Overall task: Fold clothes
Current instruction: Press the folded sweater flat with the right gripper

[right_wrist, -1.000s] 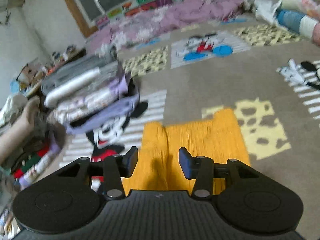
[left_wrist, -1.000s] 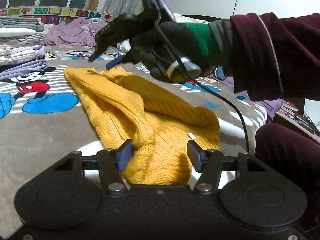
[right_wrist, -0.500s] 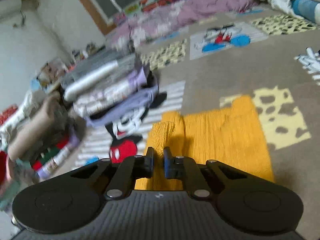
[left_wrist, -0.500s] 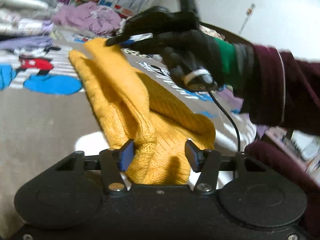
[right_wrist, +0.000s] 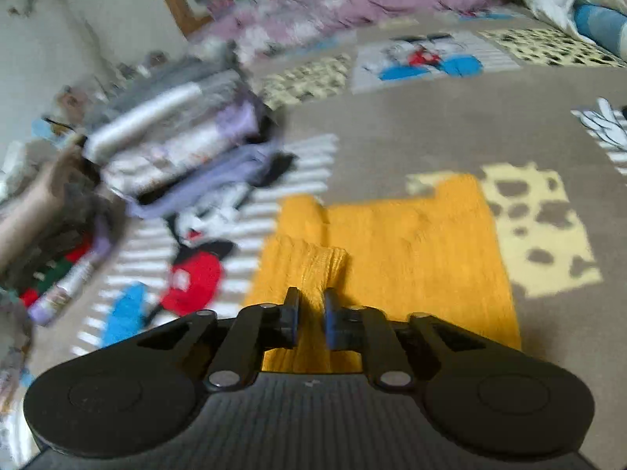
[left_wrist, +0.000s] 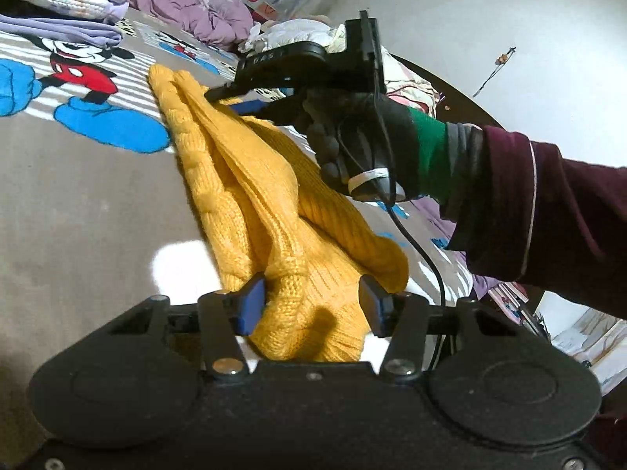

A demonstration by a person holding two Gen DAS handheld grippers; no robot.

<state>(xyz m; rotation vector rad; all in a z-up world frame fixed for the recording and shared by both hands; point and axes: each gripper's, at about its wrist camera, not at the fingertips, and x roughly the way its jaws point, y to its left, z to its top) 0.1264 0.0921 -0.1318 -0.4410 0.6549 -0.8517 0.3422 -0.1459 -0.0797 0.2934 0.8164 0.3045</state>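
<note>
Mustard-yellow knit sweater [left_wrist: 274, 211] lying on cartoon-print blanket [left_wrist: 78, 180], already doubled lengthwise; long axis running from left gripper [left_wrist: 311, 299] away toward right gripper [right_wrist: 311, 317], near end bunched between left's parted jaws without being pinched; a second ago right's jaws apart above far edge, now clamped on lifted fold of knit [right_wrist: 313, 262]; far end raised off blanket, so probably ready for carrying toward near end to halve length; folded stack [right_wrist: 176, 145] standing well apart beyond far end.
</note>
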